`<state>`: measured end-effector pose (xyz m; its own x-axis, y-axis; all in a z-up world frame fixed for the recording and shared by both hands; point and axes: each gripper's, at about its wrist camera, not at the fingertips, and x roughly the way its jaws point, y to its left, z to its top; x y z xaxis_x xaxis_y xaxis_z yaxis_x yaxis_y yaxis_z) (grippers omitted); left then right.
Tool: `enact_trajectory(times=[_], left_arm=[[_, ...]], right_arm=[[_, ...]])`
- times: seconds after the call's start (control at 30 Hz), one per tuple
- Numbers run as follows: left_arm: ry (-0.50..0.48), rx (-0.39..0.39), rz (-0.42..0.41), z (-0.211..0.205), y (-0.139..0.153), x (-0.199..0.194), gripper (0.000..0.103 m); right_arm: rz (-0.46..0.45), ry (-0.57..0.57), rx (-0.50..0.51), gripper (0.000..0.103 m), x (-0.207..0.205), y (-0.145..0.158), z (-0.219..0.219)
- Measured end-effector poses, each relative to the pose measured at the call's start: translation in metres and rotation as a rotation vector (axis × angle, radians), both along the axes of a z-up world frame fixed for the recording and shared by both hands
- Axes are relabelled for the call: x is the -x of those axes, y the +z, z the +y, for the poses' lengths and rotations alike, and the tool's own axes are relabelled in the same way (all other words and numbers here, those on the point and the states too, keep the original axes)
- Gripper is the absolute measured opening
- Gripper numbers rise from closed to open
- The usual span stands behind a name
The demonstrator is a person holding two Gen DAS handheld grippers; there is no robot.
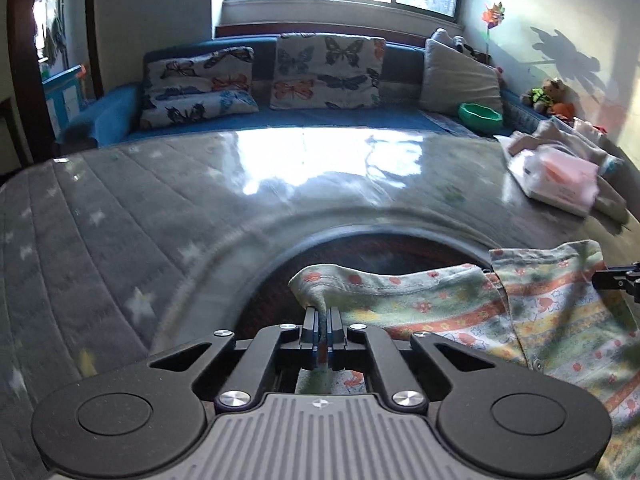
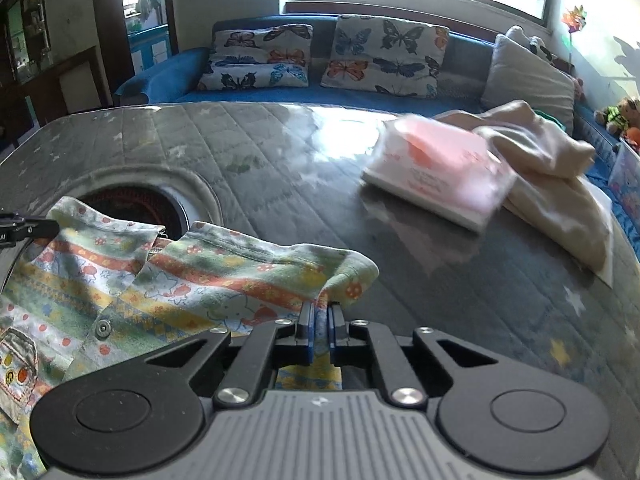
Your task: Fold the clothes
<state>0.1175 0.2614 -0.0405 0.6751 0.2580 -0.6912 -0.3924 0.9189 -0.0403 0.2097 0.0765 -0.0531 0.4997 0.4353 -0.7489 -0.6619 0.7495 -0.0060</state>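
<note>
A small patterned shirt (image 1: 448, 304) with green, yellow and orange stripes lies on the grey quilted table cover (image 1: 160, 208), partly over a round opening (image 1: 360, 256). My left gripper (image 1: 321, 322) is shut on the shirt's left corner, cloth pinched between its pads. In the right wrist view the same shirt (image 2: 200, 280) spreads to the left, with a snap button and a chest pocket showing. My right gripper (image 2: 319, 318) is shut on the shirt's right corner. The tip of the other gripper (image 2: 16, 228) shows at the left edge.
A pink and white packet (image 2: 440, 168) lies on the table cover (image 2: 280, 168) beside a pile of beige cloth (image 2: 552, 176). Behind stands a blue sofa (image 2: 280, 92) with butterfly cushions (image 2: 384, 56), a grey cushion and a green bowl (image 1: 480, 116). The round opening (image 2: 136, 200) sits near the shirt.
</note>
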Motion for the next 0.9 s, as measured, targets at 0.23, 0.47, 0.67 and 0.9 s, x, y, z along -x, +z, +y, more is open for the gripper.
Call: enact_trajectory(times=[0.23, 0.47, 0.67, 0.9], left_arm=[[0.027, -0.032, 0.017, 0.023, 0.004, -0.021, 0.008], [0.039, -0.023, 0.021, 0.022, 0.007, -0.003, 0.022], [-0.005, -0.010, 0.017, 0.003, 0.014, 0.036, 0.024], [0.077, 0.005, 0.039, 0.003, 0.016, 0.118, 0.030]], right_arm=[[-0.021, 0.012, 0.000, 0.013, -0.023, -0.007, 0.033], [-0.037, 0.095, 0.008, 0.017, 0.005, 0.010, 0.022], [0.021, 0.238, 0.013, 0.022, 0.054, 0.018, 0.010], [0.052, 0.318, 0.007, 0.027, 0.117, 0.015, -0.007]])
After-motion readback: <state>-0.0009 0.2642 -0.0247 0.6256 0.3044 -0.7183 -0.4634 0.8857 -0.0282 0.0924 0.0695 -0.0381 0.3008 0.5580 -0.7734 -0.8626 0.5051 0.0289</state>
